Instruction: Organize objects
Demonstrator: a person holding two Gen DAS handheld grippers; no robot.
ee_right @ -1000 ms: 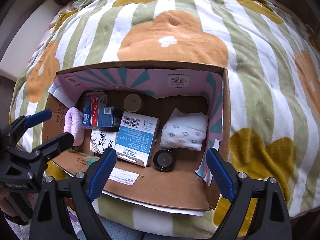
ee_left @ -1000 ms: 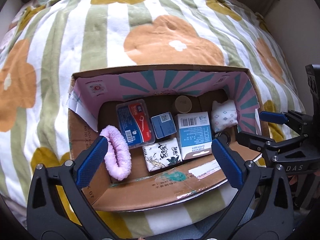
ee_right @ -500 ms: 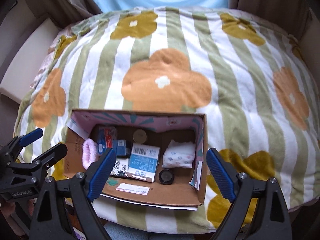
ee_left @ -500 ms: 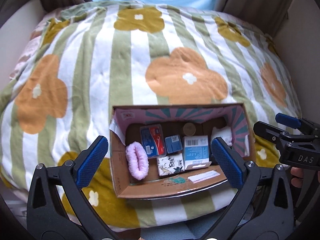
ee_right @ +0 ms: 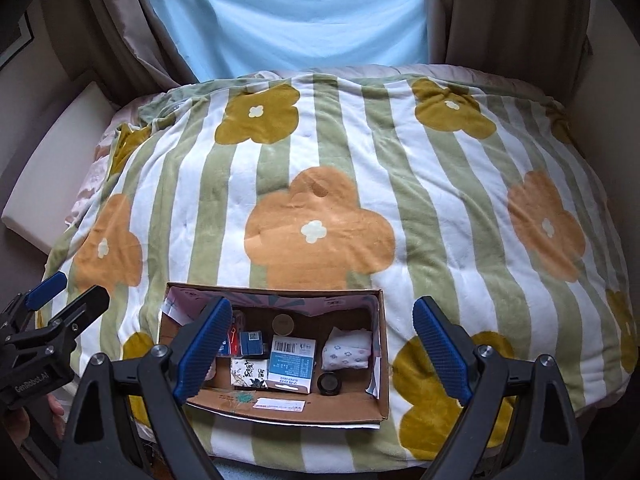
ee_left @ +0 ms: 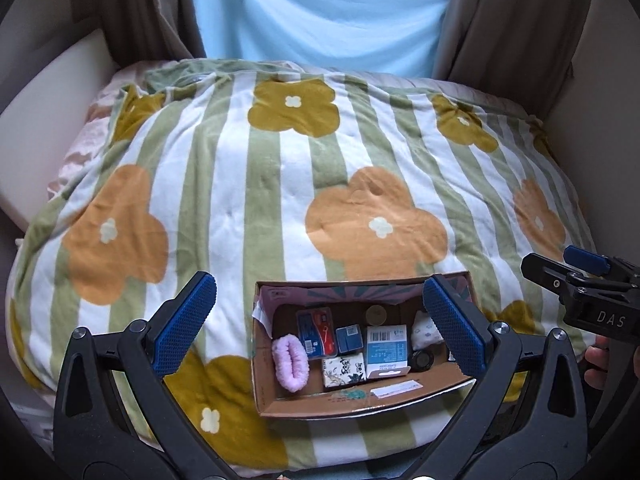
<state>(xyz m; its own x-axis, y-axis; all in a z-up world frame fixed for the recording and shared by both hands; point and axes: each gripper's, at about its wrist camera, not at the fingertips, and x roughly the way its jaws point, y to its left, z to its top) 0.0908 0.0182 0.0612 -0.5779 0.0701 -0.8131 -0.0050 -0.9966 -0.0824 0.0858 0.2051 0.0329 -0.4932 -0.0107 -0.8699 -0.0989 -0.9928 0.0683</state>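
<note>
An open cardboard box [ee_left: 340, 404] [ee_right: 344, 402] lies on the near edge of the bed. Inside it are a pink fluffy scrunchie [ee_left: 290, 362], a red-and-blue clear case [ee_left: 316, 330], a small blue box [ee_left: 349, 338], a white-and-blue carton [ee_left: 386, 346] [ee_right: 292, 362], a printed tissue pack [ee_left: 344, 370], a round brown lid [ee_left: 376, 314], a black round compact [ee_left: 423, 360] [ee_right: 329, 382] and a white floral pack [ee_left: 426, 330] [ee_right: 347, 350]. My left gripper [ee_left: 320, 324] hangs high above the box, open and empty. My right gripper [ee_right: 322, 346] is open and empty too, beside it on the right.
A striped blanket with orange and mustard flowers [ee_left: 280, 200] covers the bed. Brown curtains [ee_left: 512, 20] frame a light-blue window panel [ee_left: 320, 8] at the far end. A white padded panel [ee_left: 44, 112] runs along the left side. A hand [ee_left: 596, 364] holds the right gripper.
Both grippers have risen well away from the box and tipped upward, so the box now looks small and low in both views. The curtains and window came into view. Jaws stayed open.
</note>
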